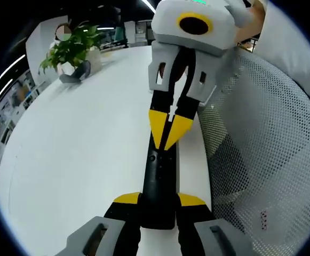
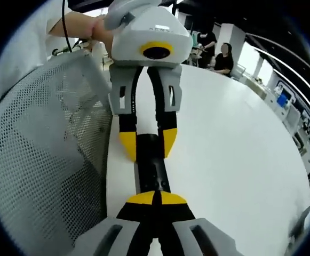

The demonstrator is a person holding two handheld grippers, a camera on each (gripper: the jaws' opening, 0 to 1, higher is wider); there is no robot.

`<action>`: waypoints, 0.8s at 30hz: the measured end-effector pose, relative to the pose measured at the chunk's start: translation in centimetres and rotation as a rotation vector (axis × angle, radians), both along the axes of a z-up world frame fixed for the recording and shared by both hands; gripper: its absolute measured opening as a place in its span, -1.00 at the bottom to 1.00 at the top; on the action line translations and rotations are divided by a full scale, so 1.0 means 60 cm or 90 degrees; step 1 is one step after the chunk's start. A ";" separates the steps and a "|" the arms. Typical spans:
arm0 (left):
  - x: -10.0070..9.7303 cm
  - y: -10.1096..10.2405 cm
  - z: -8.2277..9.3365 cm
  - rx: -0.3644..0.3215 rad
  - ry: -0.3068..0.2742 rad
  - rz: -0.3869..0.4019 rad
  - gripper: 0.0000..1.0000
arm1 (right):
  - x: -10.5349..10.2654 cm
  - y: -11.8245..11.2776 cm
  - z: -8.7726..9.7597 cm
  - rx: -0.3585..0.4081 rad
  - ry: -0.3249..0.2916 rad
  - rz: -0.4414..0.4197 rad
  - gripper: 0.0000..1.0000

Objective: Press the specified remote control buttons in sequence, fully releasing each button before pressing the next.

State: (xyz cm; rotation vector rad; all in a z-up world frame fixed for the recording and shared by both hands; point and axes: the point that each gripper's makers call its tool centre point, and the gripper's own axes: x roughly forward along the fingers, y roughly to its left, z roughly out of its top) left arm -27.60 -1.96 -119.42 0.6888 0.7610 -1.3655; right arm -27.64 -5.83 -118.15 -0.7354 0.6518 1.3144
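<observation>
A slim black remote control [image 1: 157, 176] lies lengthwise above the white table's edge. My left gripper [image 1: 159, 200] is shut on its near end, one yellow tip on each side. My right gripper [image 1: 168, 129] reaches in from the top of the left gripper view, its yellow tips shut together and resting on the remote's upper face. In the right gripper view the remote [image 2: 151, 168] runs up from my right gripper [image 2: 155, 198], whose shut tips sit on its button face. My left gripper [image 2: 148, 143] clamps the far end there. The tips hide the buttons beneath them.
The white table [image 1: 85, 138] stretches out to one side, with a potted plant [image 1: 72, 50] at its far end. A grey mesh chair back [image 1: 267, 154] stands close beside the remote. A seated person [image 2: 224, 57] is at the table's far side.
</observation>
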 end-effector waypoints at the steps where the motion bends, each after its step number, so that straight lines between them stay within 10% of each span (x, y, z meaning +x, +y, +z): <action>1: 0.000 0.000 0.000 0.000 0.000 0.000 -0.52 | -0.001 0.001 0.000 -0.005 0.005 0.007 -1.00; 24: 0.000 0.000 -0.001 0.003 0.000 -0.003 -0.52 | -0.001 0.001 -0.004 -0.090 -0.019 0.021 -1.00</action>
